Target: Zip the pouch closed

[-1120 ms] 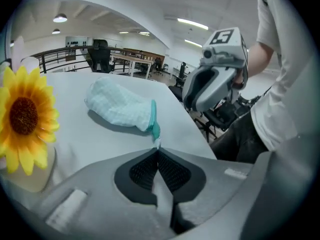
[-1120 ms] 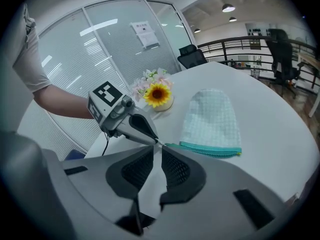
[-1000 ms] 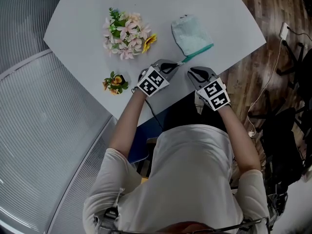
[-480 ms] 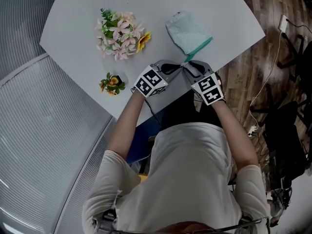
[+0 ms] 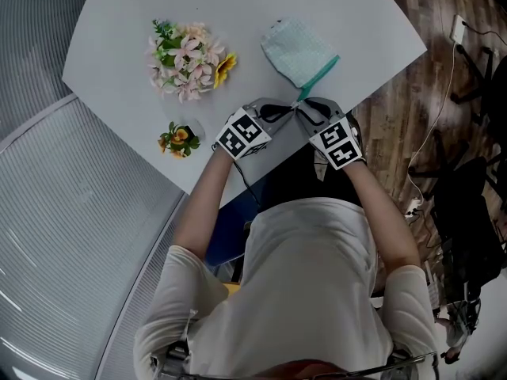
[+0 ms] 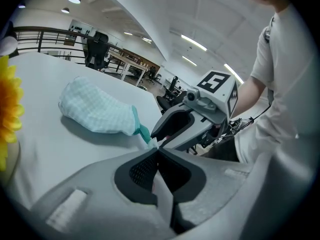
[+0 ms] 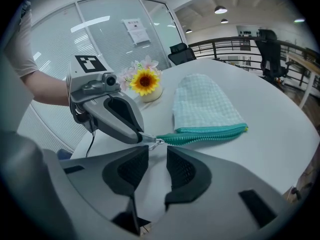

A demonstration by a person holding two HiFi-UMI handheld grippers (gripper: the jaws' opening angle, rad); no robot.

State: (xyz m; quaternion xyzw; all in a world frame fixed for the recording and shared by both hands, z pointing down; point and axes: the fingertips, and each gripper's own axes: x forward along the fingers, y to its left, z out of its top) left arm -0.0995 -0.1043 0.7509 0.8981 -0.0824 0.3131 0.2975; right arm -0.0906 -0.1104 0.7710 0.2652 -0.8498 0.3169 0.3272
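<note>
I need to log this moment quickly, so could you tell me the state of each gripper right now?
Left gripper: shut on the zipper end of the pouch.
Right gripper: open, jaws have just been opening, nothing between them.

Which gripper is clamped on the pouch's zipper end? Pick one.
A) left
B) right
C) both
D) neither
A: the left gripper is shut on the zipper end of the pouch. The right gripper, whose jaws have just been opening, stands open, with the zipper end just ahead of its jaws, not between them.
</note>
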